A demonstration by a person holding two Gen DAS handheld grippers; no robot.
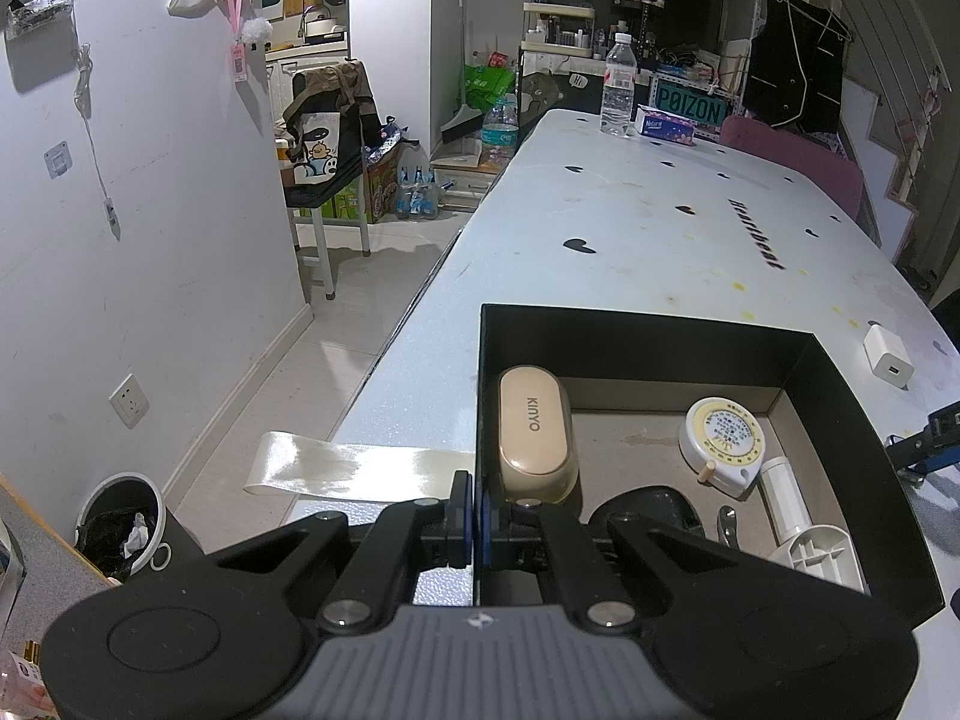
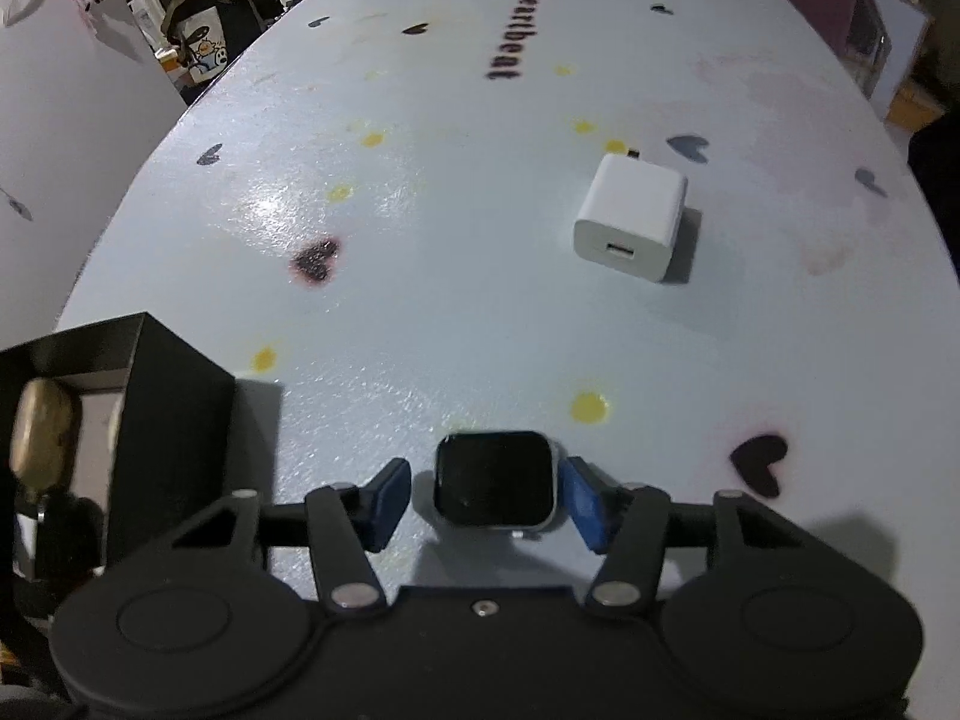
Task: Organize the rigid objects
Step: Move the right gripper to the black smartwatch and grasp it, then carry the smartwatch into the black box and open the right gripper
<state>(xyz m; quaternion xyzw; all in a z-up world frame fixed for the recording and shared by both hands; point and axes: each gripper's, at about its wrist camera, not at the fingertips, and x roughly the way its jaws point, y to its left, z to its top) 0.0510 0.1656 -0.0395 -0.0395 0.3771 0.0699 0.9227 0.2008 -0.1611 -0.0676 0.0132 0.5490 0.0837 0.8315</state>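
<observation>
A black open box (image 1: 840,396) stands on the pale table and holds a beige KINYO case (image 1: 534,432), a round tape measure (image 1: 723,438), a white plastic part (image 1: 798,516) and a dark object (image 1: 654,510). My left gripper (image 1: 477,516) is shut on the box's left wall. In the right wrist view my right gripper (image 2: 486,498) is open, its blue pads on either side of a smartwatch body (image 2: 495,483) lying on the table. A white charger cube (image 2: 630,219) lies farther ahead; it also shows in the left wrist view (image 1: 888,355). The box corner (image 2: 162,396) is at the left.
A water bottle (image 1: 618,87) and a tissue pack (image 1: 666,123) stand at the table's far end. A strip of tape (image 1: 354,471) hangs off the table's left edge. A bin (image 1: 120,525) sits on the floor below.
</observation>
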